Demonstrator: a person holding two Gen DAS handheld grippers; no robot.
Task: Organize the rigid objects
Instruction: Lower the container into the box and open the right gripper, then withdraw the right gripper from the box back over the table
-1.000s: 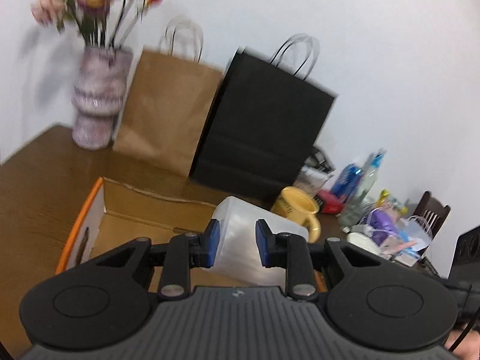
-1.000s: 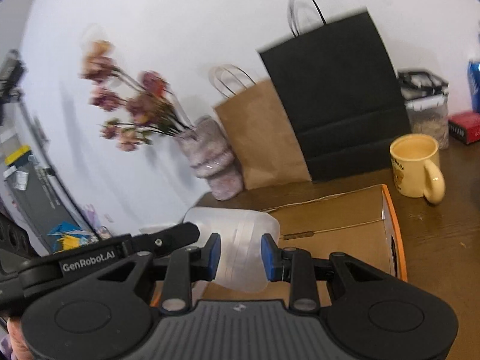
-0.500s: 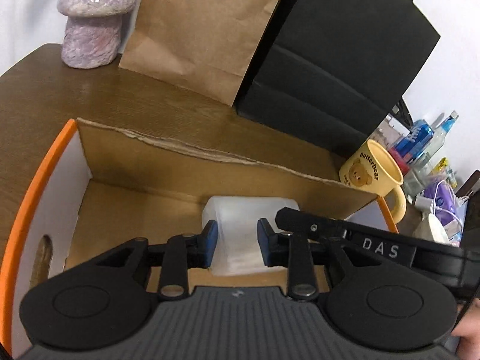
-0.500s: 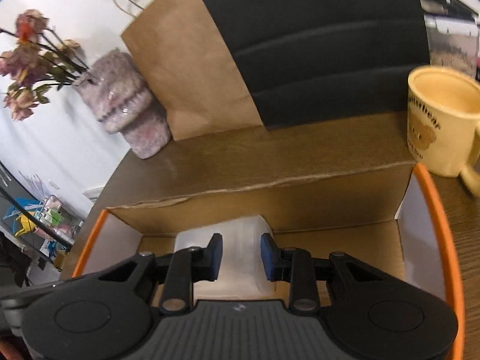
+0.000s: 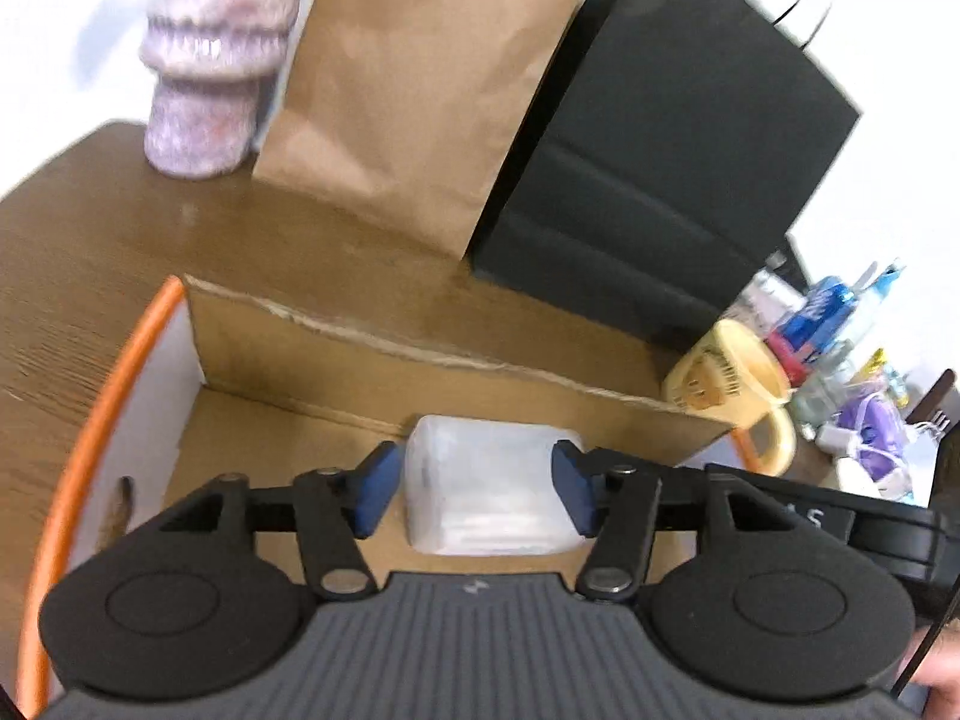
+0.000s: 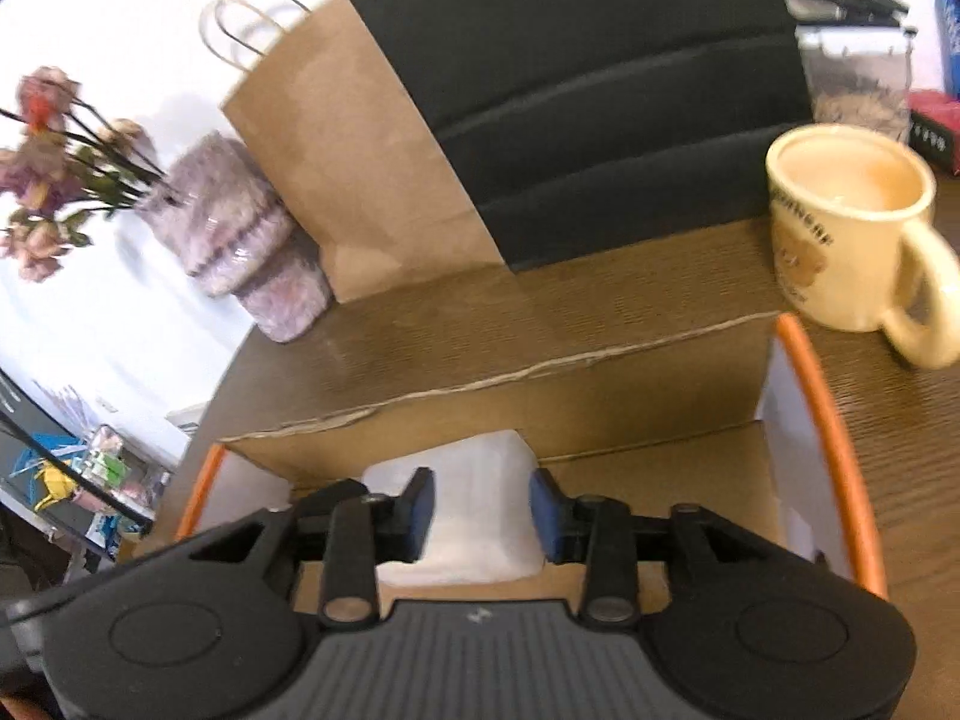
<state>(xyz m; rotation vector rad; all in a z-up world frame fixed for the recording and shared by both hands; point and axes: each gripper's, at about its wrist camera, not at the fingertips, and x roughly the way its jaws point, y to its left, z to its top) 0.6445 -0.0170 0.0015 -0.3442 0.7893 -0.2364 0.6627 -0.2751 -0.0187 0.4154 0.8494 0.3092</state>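
A translucent white plastic container [image 5: 489, 486] [image 6: 474, 504] lies on the floor of a cardboard box with an orange rim [image 5: 120, 372] [image 6: 822, 420]. My left gripper [image 5: 474, 495] hangs over it with jaws opening. The blue pads [image 5: 375, 495] stand on either side of the container and do not press on it. My right gripper [image 6: 480, 513] is also over the container, jaws opening, and its pads [image 6: 543, 519] are off the plastic. In the left wrist view the right gripper's black body [image 5: 810, 516] reaches in from the right.
A yellow mug [image 5: 732, 384] [image 6: 840, 222] stands just outside the box's right end. Behind the box stand a brown paper bag [image 5: 408, 90], a black paper bag [image 5: 660, 150] and a purple vase of flowers [image 6: 240, 240]. Small clutter [image 5: 852, 360] fills the far right.
Both grippers carried the container down into the box. Their jaws, shut on it before, have now spread apart and let it go.
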